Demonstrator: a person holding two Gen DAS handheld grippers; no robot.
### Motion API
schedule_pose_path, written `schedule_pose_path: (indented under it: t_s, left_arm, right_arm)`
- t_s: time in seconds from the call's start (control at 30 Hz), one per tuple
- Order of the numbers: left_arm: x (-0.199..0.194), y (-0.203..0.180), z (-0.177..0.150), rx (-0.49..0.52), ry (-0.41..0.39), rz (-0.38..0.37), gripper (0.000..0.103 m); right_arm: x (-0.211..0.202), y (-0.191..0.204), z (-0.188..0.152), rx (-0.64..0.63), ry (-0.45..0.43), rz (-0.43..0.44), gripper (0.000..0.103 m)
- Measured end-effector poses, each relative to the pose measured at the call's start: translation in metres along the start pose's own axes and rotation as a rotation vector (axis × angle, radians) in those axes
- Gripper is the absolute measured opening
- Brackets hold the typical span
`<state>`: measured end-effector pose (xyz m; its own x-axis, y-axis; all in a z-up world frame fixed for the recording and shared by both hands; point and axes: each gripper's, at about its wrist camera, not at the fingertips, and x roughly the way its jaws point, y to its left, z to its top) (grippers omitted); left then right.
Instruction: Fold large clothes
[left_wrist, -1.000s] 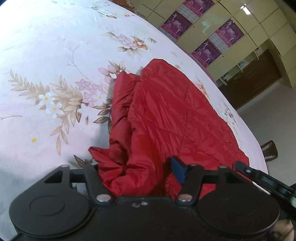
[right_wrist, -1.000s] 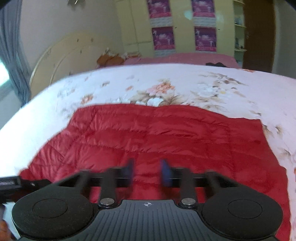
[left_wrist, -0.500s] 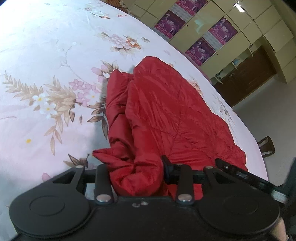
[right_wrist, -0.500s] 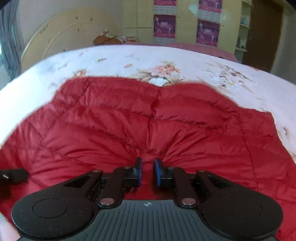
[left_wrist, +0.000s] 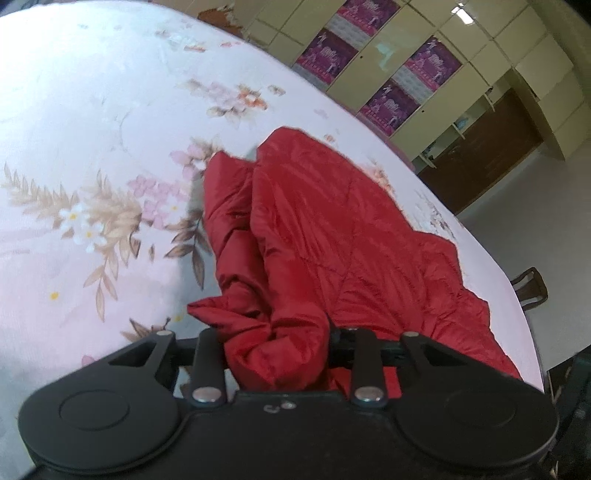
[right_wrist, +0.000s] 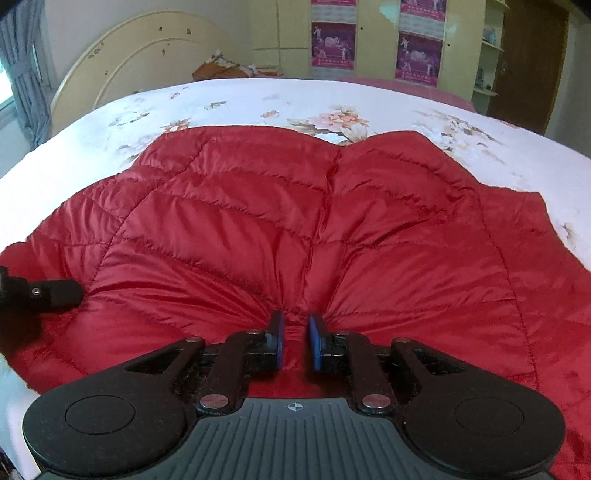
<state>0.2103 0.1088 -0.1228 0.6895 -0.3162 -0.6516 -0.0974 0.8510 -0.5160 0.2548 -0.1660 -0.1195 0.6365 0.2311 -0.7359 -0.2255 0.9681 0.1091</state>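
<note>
A red quilted jacket (right_wrist: 295, 221) is spread on a bed (right_wrist: 258, 99) with a white floral sheet, and it fills most of the right wrist view, from the lower left edge up to the middle of the frame and across to the right edge. In the left wrist view the same jacket (left_wrist: 332, 236) runs from the bottom centre up toward the middle, with one bunched-up edge hanging toward the camera.

The left gripper (left_wrist: 275, 343) sits at the bottom centre of its frame, and its jaws have just been closing. A thick wad of red fabric is between them and the fingers are pinching it, with the cloth bulging out over the top. The pads themselves are buried in the fabric, so they're hard to make out.

The right gripper (right_wrist: 295, 341) is at the bottom centre of its view, blue pads (right_wrist: 279, 341) nearly together with only a narrow gap between them. A ridge of jacket is caught in that gap, and creases fan out from it like a starburst, so it's clamped on the fabric.

A bit of the left gripper pokes in at the left edge of the right view, resting against the jacket. A yellowish cupboard (left_wrist: 388, 48) with purple posters (left_wrist: 432, 66) stands in the upper right of the left view, and a curved headboard (right_wrist: 140, 59) sits in the upper left of the right view.
</note>
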Motion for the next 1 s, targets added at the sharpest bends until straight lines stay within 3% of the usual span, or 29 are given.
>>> schedule_pose_path:
  t_s: [0.4, 0.53, 0.8, 1.0]
  left_arm:
    - [-0.03, -0.08, 0.007, 0.248, -0.126, -0.038, 0.026]
    - [-0.035, -0.119, 0.006, 0.334, -0.151, -0.057, 0.026]
    - [-0.027, -0.189, -0.02, 0.507, -0.149, -0.123, 0.027]
    - [0.002, -0.229, -0.056, 0.605, -0.086, -0.185, 0.028]
  right_arm:
    - [-0.002, -0.015, 0.007, 0.033, 0.033, 0.089, 0.016]
    - [-0.03, -0.031, 0.014, 0.063, -0.004, 0.112, 0.016]
    - [-0.11, -0.104, -0.02, 0.109, -0.056, 0.002, 0.016]
    - [-0.131, -0.139, -0.059, 0.193, -0.021, -0.045, 0.016]
